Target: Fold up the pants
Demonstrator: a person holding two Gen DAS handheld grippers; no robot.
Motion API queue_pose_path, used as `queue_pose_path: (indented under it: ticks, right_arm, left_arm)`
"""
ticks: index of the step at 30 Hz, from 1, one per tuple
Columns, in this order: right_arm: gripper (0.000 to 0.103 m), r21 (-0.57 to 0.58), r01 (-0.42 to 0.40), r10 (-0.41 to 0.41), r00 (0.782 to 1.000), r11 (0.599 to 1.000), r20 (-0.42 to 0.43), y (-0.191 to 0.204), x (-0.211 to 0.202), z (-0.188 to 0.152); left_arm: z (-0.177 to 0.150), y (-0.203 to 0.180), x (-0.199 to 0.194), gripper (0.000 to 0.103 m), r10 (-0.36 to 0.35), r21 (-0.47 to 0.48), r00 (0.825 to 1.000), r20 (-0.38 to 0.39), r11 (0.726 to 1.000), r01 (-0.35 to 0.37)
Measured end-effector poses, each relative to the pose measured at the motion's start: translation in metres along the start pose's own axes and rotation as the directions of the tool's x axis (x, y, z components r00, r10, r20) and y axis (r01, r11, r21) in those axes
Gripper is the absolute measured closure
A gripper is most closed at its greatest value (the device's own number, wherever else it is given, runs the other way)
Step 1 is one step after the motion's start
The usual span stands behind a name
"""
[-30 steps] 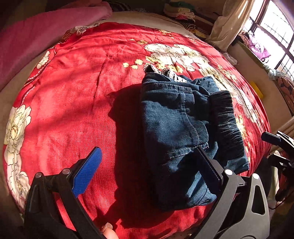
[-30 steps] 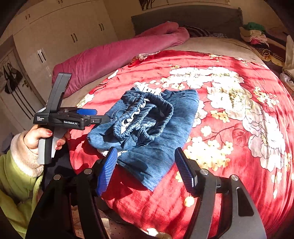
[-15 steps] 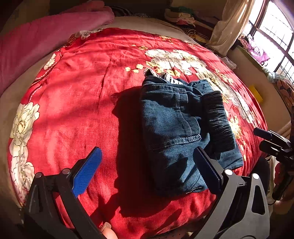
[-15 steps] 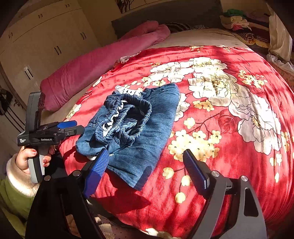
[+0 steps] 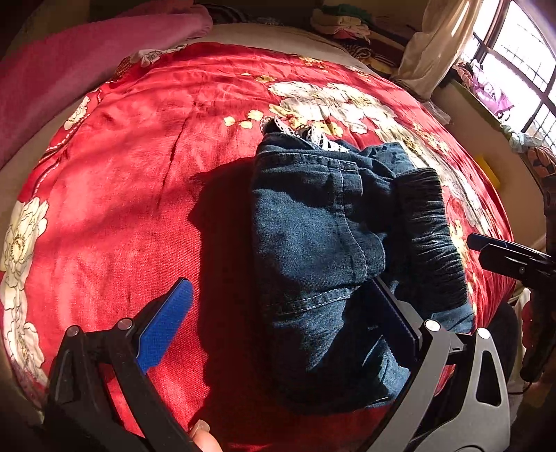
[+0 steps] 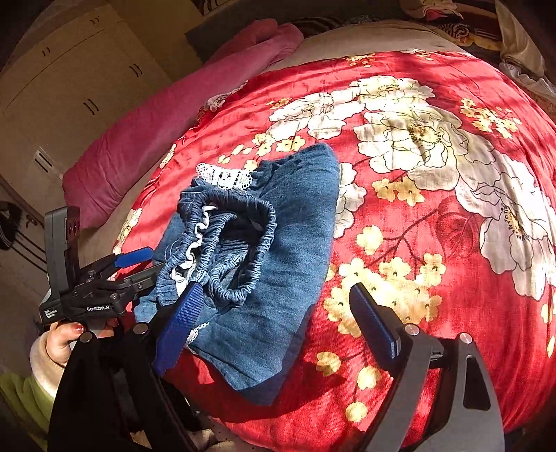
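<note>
A pink quilt (image 6: 180,114) lies rolled along the far left edge of the bed, and a heap of folded clothes (image 5: 344,24) sits at the far end by a pale curtain (image 5: 434,41). Nothing lies across the pants; only the grippers' own fingers and a dark shadow to the left of the denim cut into the views.

The surface is a red blanket (image 5: 121,180) printed with large white and yellow flowers, spread over a bed. Strong sun falls across it from a barred window (image 5: 514,45) on the far right. In the right wrist view, cream wardrobe doors (image 6: 69,80) stand behind the bed on the left.

The pants (image 5: 323,236) are dark blue denim, folded into a thick bundle near the near edge of the blanket. The gathered elastic waistband (image 6: 239,250) lies on top, open like a loop, with a strip of white lace (image 6: 224,179) showing at the far end.

The left gripper (image 5: 278,323) hovers just at the near side of the bundle with its jaws spread wide, the right finger over the denim and the blue-padded left finger over the bare blanket. The right gripper (image 6: 274,320) is likewise spread wide, its left finger over the near part of the pants and its right finger over the blanket. Neither pinches anything.
</note>
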State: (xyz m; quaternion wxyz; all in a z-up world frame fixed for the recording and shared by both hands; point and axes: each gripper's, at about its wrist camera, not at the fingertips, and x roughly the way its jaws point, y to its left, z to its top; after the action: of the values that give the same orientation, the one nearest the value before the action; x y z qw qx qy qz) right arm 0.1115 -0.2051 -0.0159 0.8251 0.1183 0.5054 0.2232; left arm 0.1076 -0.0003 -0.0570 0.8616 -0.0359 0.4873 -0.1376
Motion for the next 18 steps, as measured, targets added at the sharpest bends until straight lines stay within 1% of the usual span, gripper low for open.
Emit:
queue_pose_path:
  ticks: [4,9,11,12,13,14,18]
  right_arm:
    - [0.018,0.042,0.01,-0.009,1.0,0.999,-0.028,-0.008,0.016,0.008]
    - [0.018,0.043,0.019,-0.016,0.998,0.999,-0.059,-0.01,0.035,0.014]
    - [0.019,0.049,0.015,-0.012,0.999,0.999,-0.053,-0.01,0.039,0.016]
    - [0.021,0.05,0.006,-0.004,0.999,0.999,-0.053,-0.01,0.04,0.017]
    - [0.026,0.047,0.007,-0.004,0.999,0.999,-0.054,-0.009,0.042,0.019]
    - [0.029,0.041,0.006,-0.004,0.998,0.999,-0.058,-0.008,0.044,0.02]
    - [0.036,0.013,-0.013,0.014,0.998,1.0,-0.056,-0.003,0.051,0.026]
  left_arm:
    - [0.0,-0.005,0.006,0.01,-0.009,0.016,1.0,-0.005,1.0,0.009]
    - [0.001,-0.008,0.013,0.01,-0.018,0.029,1.0,-0.008,0.999,0.018]
    - [0.001,-0.008,0.015,0.01,-0.021,0.03,1.0,-0.008,0.999,0.021]
    - [0.001,-0.007,0.016,0.01,-0.026,0.026,1.0,-0.009,0.999,0.026]
    - [0.001,-0.007,0.017,0.01,-0.032,0.025,0.999,-0.008,0.999,0.032]
    - [0.002,-0.007,0.018,0.01,-0.037,0.024,0.999,-0.008,0.999,0.037]
    - [0.003,-0.007,0.019,0.01,-0.04,0.026,0.999,-0.009,0.999,0.041]
